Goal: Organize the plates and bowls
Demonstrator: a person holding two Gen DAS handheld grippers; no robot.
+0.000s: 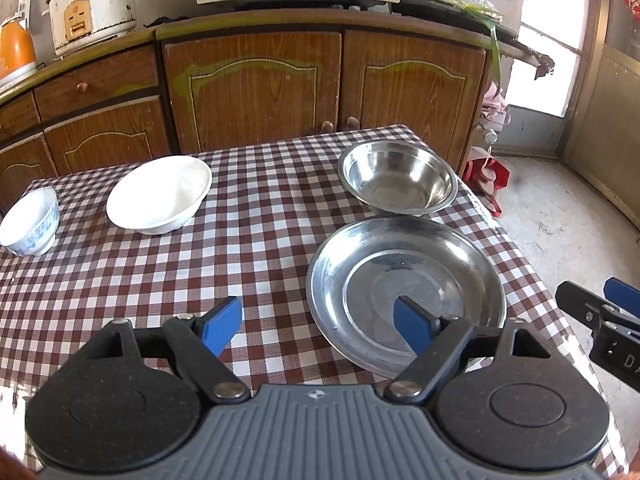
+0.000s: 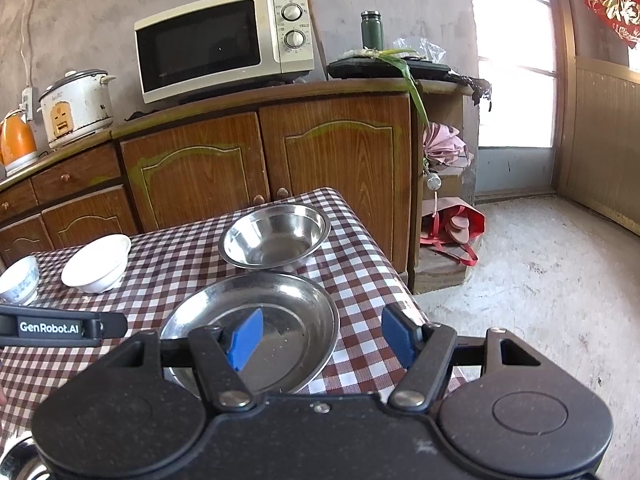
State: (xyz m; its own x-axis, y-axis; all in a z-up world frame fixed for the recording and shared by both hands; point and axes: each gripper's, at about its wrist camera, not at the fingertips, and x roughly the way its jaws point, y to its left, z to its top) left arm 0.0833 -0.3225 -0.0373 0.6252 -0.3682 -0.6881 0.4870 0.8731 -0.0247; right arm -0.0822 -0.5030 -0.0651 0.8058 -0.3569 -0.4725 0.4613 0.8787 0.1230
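Your left gripper (image 1: 318,326) and right gripper (image 2: 322,338) hover over the checked bench (image 1: 256,240), both released and holding nothing. The steel plate (image 1: 404,292) lies just ahead of both, under the left gripper's right finger and the right gripper's left finger. Beyond it, almost touching its far rim, sits the steel bowl (image 1: 398,178); the white bowl (image 1: 160,196) and the small patterned bowl (image 1: 30,220) stand well off to the left. You appear to be at the approach, nothing yet stacked. Next, one gripper likely needs to straddle a rim, the thin plate edge calling for a low, shallow bite.
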